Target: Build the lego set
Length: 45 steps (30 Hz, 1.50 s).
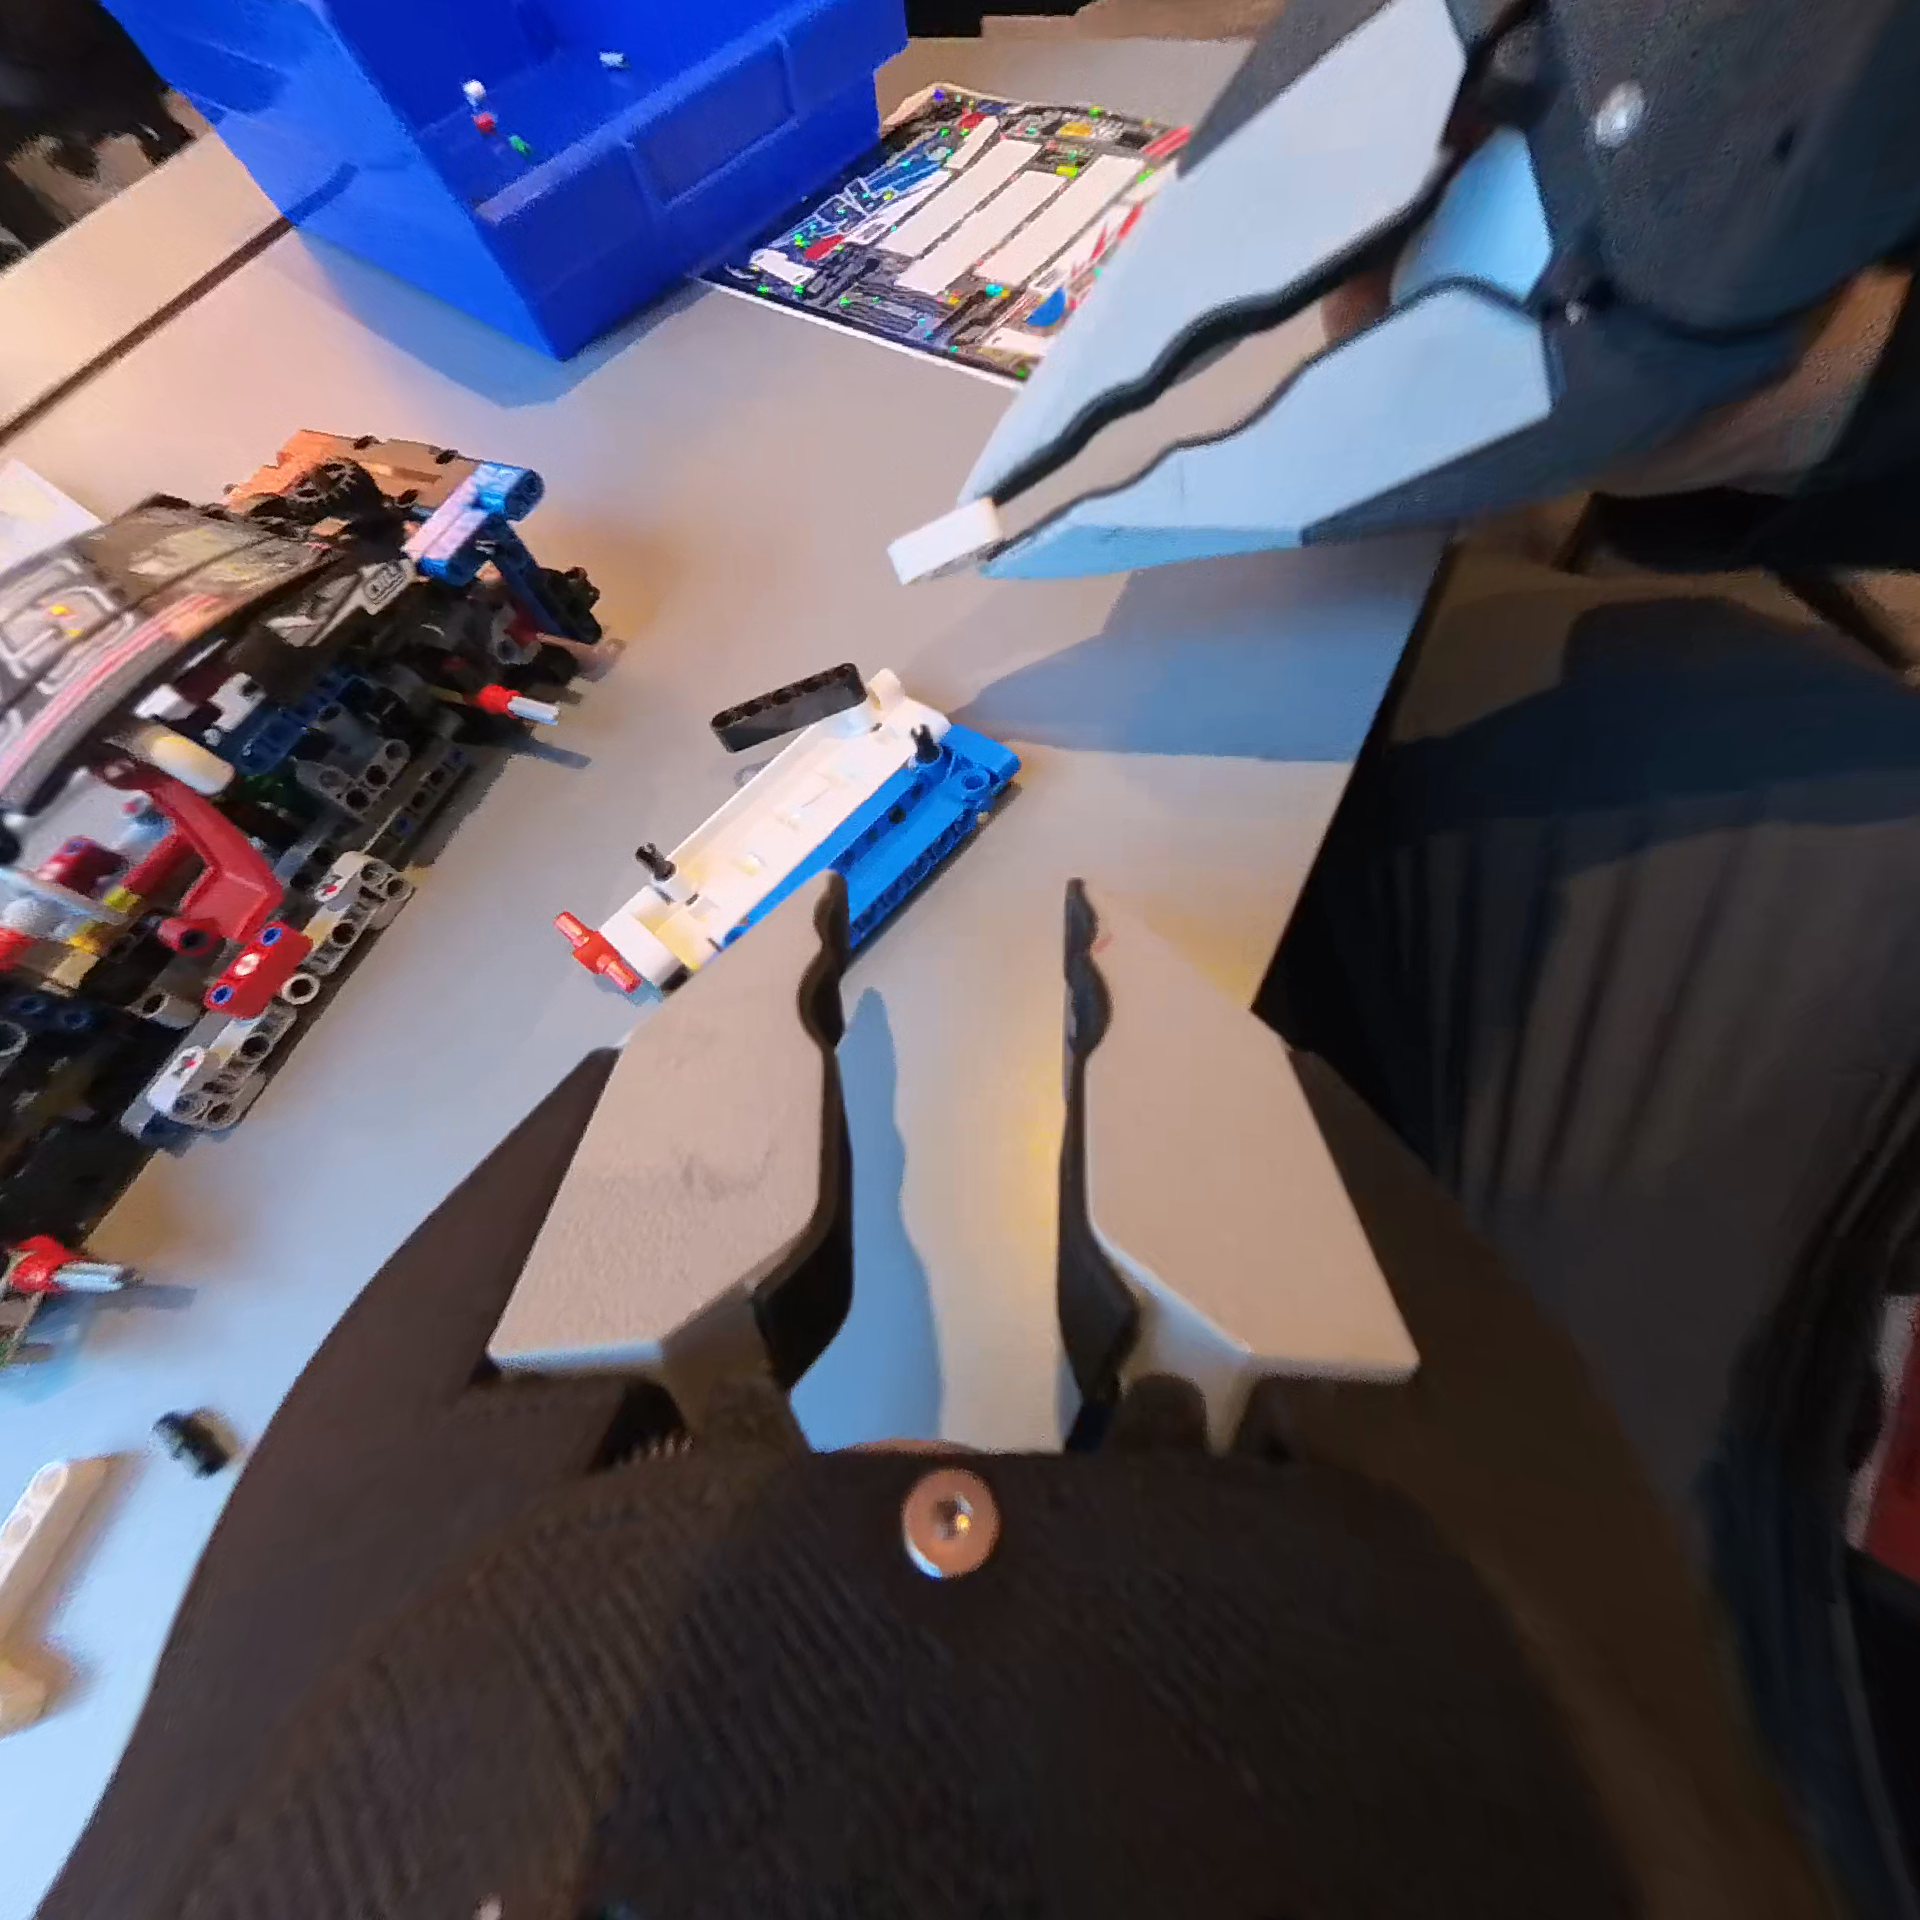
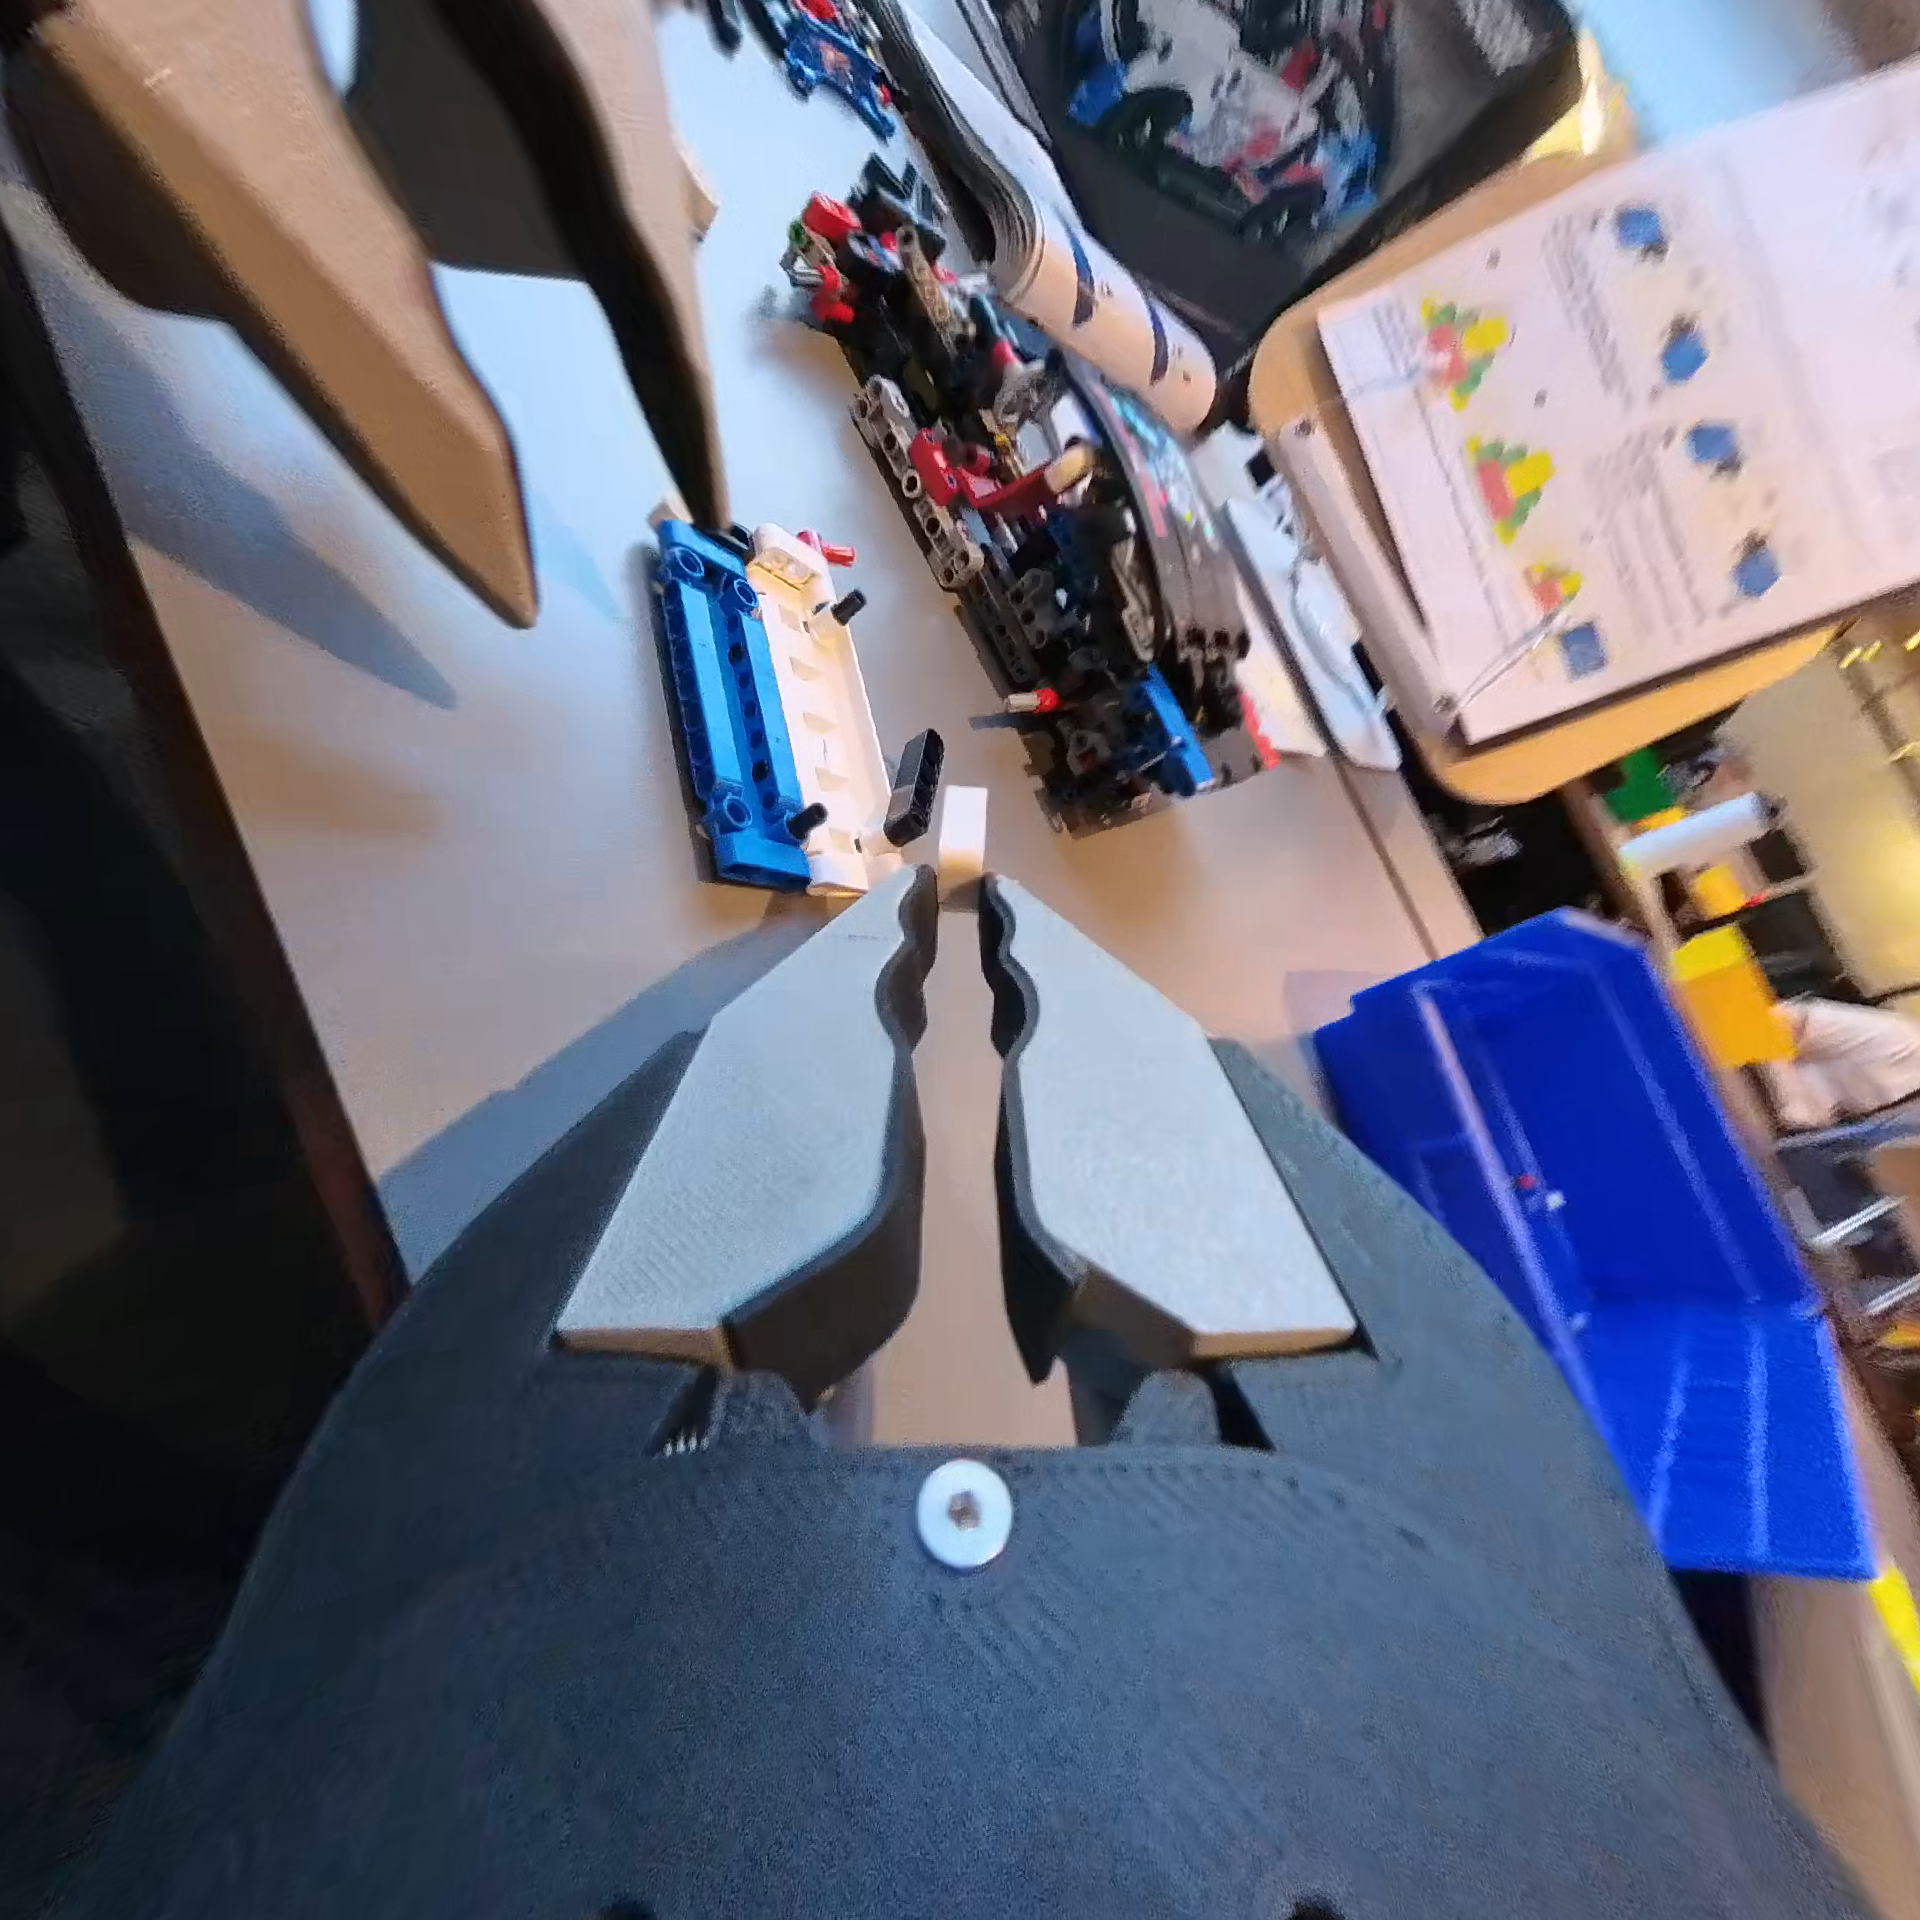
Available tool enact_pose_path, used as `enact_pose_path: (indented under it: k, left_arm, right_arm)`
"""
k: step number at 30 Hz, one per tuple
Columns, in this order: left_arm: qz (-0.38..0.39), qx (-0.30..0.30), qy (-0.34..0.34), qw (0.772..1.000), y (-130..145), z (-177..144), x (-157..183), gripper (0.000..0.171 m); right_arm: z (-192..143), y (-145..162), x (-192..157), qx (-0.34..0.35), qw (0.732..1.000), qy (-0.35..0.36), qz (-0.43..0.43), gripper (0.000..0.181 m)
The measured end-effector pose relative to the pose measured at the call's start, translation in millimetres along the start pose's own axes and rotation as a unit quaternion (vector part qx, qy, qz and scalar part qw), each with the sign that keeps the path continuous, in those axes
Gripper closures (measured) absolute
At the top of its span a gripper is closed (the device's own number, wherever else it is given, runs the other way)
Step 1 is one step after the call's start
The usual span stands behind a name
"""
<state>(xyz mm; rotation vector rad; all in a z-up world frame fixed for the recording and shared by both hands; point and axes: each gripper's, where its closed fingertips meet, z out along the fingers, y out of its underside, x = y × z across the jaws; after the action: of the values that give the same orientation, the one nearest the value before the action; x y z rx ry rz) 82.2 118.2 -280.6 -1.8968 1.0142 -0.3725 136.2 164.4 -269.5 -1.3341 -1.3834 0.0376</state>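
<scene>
My right gripper [image 2: 958, 896] hangs above the table [image 1: 727, 499], fingers nearly closed on a small white brick [image 2: 962, 826] pinched at the tips. My left gripper [image 1: 951, 914] has its fingers spread wide, nothing between them, just near of the blue-and-white panel assembly [image 1: 821, 821] lying flat. A black beam [image 1: 787, 707] juts from the assembly's far end. The larger dark lego chassis [image 1: 239, 748] sits to the left. Blue bin [image 1: 540, 156] and sticker sheet [image 1: 977, 229] at the far side.
</scene>
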Motion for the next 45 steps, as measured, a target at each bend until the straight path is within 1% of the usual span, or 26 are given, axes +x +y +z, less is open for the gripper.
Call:
enact_pose_path:
  k: [3,4,6,8,10,13,15,19,21,24,26,31,35,37,39,40,42,45]
  left_arm:
    - [-0.043,0.014,0.068,0.997,-13,2,10,0.128]
    - [-0.057,0.022,0.089,0.994,-18,2,12,0.126]
    - [-0.074,0.045,0.114,0.99,-29,3,11,0.127]
    - [-0.086,0.051,0.133,0.986,-35,7,8,0.128]
    - [-0.088,0.047,0.159,0.982,-38,10,10,0.13]
    - [-0.077,0.048,0.181,0.979,-43,13,13,0.141]
    - [-0.075,0.05,0.203,0.975,-45,14,18,0.144]
    - [-0.088,0.053,0.218,0.971,-47,17,20,0.148]
    - [-0.097,0.055,0.22,0.969,-48,17,19,0.154]
    - [-0.097,0.06,0.229,0.967,-48,15,20,0.159]
    - [-0.089,0.061,0.223,0.969,-47,15,20,0.159]
    - [-0.046,0.073,0.185,0.979,-47,21,18,0.16]
    - [-0.012,0.104,0.155,0.982,-55,21,16,0.16]
    - [0.017,0.123,0.137,0.983,-61,17,15,0.16]
    - [0.049,0.145,0.121,0.981,-67,11,15,0.16]
    - [0.068,0.161,0.115,0.978,-72,7,17,0.16]
    - [0.116,0.182,0.102,0.971,-79,-1,22,0.16]
    - [0.173,0.181,0.059,0.966,-83,-3,20,0.16]
  right_arm:
    - [-8,-14,-2,0.045,0.997,0.015,-0.065,0.176]
    - [-9,-18,-3,0.049,0.995,0.022,-0.082,0.176]
    - [-12,-23,-7,0.059,0.991,0.032,-0.112,0.176]
    - [-13,-28,-10,0.071,0.988,0.037,-0.131,0.176]
    - [-14,-31,-12,0.075,0.986,0.041,-0.14,0.176]
    - [-13,-31,-13,0.072,0.985,0.044,-0.149,0.176]
    - [-13,-32,-14,0.072,0.985,0.045,-0.153,0.176]
    - [-14,-34,-17,0.078,0.983,0.043,-0.16,0.176]
    - [-15,-35,-18,0.083,0.984,0.037,-0.154,0.175]
    - [-15,-34,-19,0.089,0.986,0.023,-0.136,0.175]
    - [-14,-34,-20,0.094,0.989,0.009,-0.113,0.176]
    - [-10,-27,-20,0.094,0.994,-0.05,-0.004,0.172]
    - [-11,-23,-12,0.09,0.994,-0.057,0.034,0.172]
    - [-16,-23,-12,0.096,0.99,-0.079,0.062,0.176]
    - [-21,-21,-9,0.1,0.984,-0.106,0.107,0.176]
    - [-24,-22,-10,0.105,0.975,-0.135,0.141,0.178]
    - [-33,-29,-16,0.119,0.943,-0.218,0.223,0.176]
    - [-43,-42,-22,0.143,0.873,-0.322,0.337,0.162]
